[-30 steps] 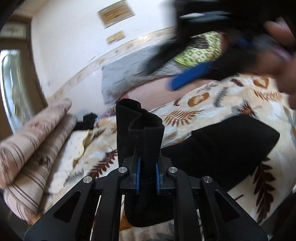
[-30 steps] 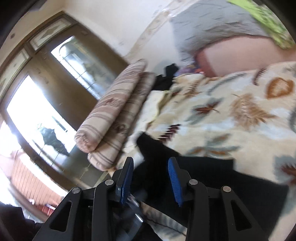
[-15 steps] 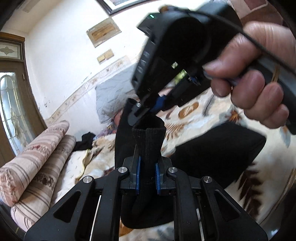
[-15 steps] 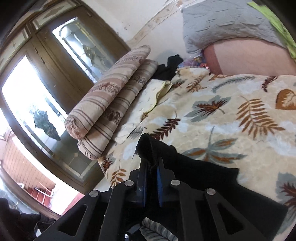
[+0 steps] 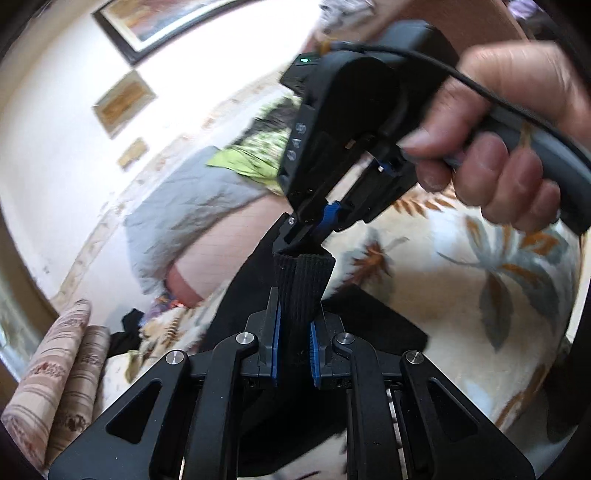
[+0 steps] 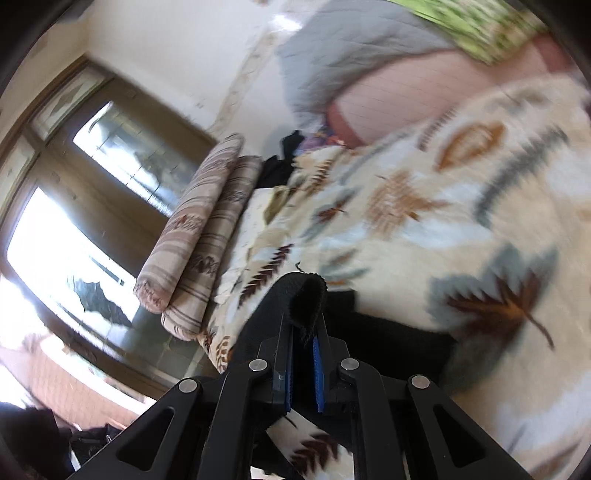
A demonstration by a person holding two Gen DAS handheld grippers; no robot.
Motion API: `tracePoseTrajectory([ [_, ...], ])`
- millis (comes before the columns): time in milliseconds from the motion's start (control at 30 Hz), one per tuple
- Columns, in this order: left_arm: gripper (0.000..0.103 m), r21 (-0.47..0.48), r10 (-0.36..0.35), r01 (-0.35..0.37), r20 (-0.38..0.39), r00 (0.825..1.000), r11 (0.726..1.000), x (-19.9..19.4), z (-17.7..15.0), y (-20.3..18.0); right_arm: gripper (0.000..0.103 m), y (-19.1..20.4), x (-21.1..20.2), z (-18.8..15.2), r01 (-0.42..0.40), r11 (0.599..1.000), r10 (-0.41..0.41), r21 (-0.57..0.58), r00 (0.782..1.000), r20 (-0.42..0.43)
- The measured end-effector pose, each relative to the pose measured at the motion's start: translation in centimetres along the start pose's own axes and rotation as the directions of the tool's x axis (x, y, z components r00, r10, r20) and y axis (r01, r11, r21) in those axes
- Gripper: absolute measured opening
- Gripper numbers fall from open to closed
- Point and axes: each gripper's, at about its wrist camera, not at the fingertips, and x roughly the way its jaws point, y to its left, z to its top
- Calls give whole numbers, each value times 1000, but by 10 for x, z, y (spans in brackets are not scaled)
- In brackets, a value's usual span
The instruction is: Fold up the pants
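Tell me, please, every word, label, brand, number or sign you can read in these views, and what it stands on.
No text can be read.
Wall plaques: too blurred to read.
Framed picture: no legible writing.
Marks on the right gripper housing: embossed symbols, not readable.
Pants, leaf blanket, striped bedding: no lettering.

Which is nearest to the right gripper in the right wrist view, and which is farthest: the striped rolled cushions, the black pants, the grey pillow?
1. Black pants: between the pads of the right gripper.
2. Striped rolled cushions: left, at the bed edge.
3. Grey pillow: top, by the wall.
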Motion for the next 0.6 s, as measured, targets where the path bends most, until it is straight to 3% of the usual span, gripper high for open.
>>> tracePoseTrajectory([
  [100, 11, 8, -31, 31, -27, 999, 999, 10, -1, -9, 8, -13, 2, -1, 63, 998, -62, 19, 997, -43],
  [333, 14, 8, -77, 78, -80, 994, 997, 19, -14, -21, 8, -54, 14, -2, 124, 978, -111, 169, 990, -84],
  [467, 18, -49, -207, 204, -71, 976, 978, 1, -20, -18, 8, -63, 22, -9, 182, 961, -156, 210, 979, -135],
  [533, 18, -83, -299, 296, -29, 954, 952, -16, -20, -14, 8, -59, 18, -11, 244, 953, -223, 181, 966, -130],
  [600, 18, -128, -338, 336, 7, 941, 933, -31, -19, 0, 9, -50, 12, -10, 332, 935, -322, 127, 942, -92],
])
